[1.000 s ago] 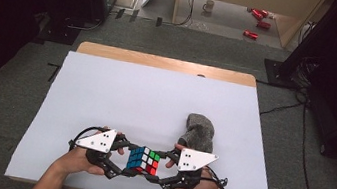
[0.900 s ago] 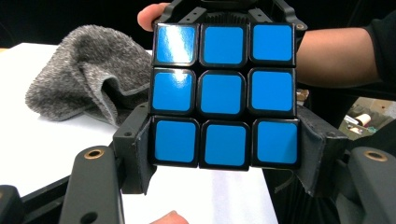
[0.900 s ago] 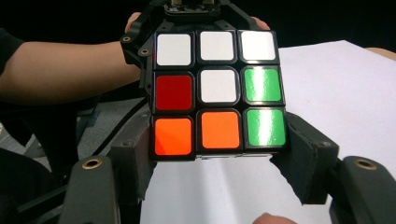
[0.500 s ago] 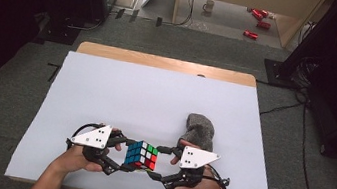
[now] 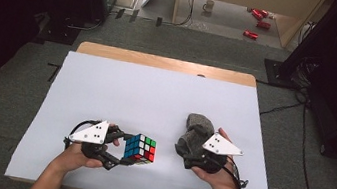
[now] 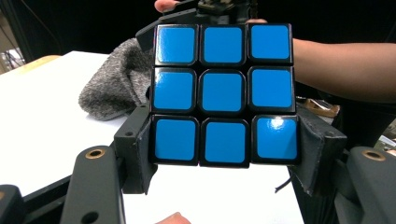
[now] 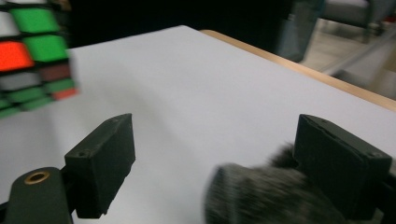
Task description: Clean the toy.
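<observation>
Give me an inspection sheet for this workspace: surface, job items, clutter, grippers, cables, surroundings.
Surface: white table, wooden strip at the far edge.
Job's things: puzzle cube, all-blue face toward the left gripper's camera.
Clutter: grey cloth beside the right gripper.
Grippers: left gripper shut on the cube; right gripper open, jaws just opening, cloth partly between them, not pressed.
Cables: thin black cable trailing from the right gripper.
Surroundings: grey floor, mug, red cans.

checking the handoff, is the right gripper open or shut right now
Open. The right gripper shows its fingers spread wide, having just been opening, pressing on nothing; the grey cloth lies beside them.
</observation>
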{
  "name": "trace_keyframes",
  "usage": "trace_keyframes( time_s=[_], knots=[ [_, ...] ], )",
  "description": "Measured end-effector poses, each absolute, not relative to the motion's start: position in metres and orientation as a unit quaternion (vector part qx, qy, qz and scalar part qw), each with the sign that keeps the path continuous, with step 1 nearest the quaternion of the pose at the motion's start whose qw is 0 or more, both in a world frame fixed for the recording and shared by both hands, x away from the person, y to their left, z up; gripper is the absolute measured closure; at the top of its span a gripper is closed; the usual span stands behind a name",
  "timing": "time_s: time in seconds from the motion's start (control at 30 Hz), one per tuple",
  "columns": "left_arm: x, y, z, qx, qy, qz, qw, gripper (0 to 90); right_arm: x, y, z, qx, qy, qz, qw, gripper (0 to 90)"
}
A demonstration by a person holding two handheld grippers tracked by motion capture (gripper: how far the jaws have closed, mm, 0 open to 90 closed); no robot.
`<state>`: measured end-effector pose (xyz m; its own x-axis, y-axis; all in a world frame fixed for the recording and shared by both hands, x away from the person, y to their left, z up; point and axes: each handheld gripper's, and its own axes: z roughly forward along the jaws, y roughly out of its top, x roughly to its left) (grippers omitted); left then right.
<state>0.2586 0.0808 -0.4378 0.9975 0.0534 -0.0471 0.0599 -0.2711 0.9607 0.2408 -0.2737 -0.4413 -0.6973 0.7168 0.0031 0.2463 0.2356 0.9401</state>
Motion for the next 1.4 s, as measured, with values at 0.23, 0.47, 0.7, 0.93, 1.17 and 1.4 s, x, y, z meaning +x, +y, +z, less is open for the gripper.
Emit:
trace_keyframes(
  time_s=[0.23,0.47,0.7,0.93,1.17,1.4],
  knots=[
    [0.260,0.082,-0.438,0.797,0.040,0.004,0.603,34.5,0.253,-0.288,-0.455,0.397,0.733,0.489,0.258,7.5],
    [0.260,0.084,-0.437,0.794,0.046,0.009,0.606,34.5,0.264,-0.291,-0.468,0.447,0.737,0.436,0.258,3.0],
    [0.261,0.086,-0.436,0.793,0.050,0.012,0.607,34.5,0.271,-0.292,-0.479,0.482,0.743,0.384,0.262,6.9],
    [0.261,0.087,-0.436,0.792,0.053,0.014,0.607,34.5,0.273,-0.298,-0.489,0.510,0.732,0.347,0.288,31.7],
    [0.261,0.087,-0.436,0.793,0.055,0.017,0.606,34.5,0.269,-0.306,-0.490,0.516,0.713,0.368,0.302,71.7],
    [0.261,0.084,-0.438,0.797,0.059,0.022,0.600,34.5,0.261,-0.303,-0.477,0.483,0.707,0.420,0.300,79.6]
  ],
)
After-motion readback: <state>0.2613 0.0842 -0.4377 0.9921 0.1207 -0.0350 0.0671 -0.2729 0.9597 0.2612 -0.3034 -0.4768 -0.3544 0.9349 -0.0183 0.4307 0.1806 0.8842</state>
